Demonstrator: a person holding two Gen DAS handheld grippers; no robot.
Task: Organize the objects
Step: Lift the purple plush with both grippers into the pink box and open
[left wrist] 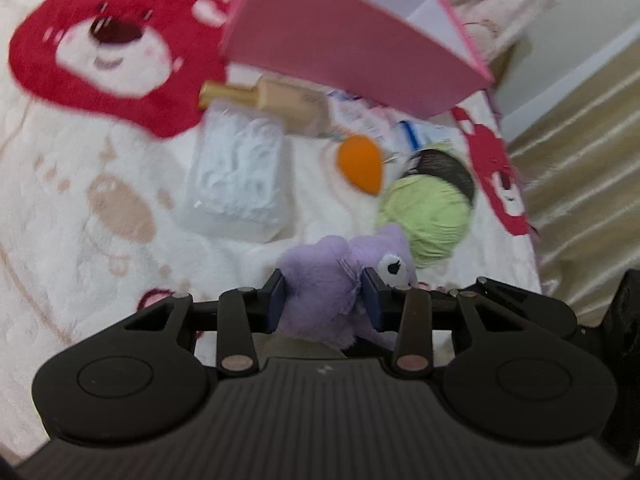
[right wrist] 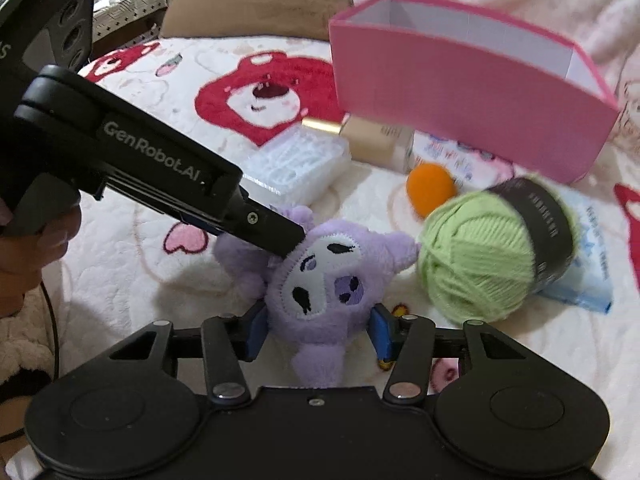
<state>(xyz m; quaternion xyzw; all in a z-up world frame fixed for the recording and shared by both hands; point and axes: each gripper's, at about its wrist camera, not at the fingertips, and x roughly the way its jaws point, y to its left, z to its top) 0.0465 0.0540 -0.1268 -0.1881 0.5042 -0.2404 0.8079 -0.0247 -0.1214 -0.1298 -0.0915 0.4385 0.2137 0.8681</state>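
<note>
Purple plush toy [right wrist: 320, 280] lies face-up between both tongs.

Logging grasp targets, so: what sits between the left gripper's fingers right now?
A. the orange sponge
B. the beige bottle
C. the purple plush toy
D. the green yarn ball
C: the left gripper has its blue pads pressed on the purple plush toy.

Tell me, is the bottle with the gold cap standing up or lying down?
Lying down. The bottle rests on its side on the blanket, gold cap pointing sideways, in front of the pink box.
</note>
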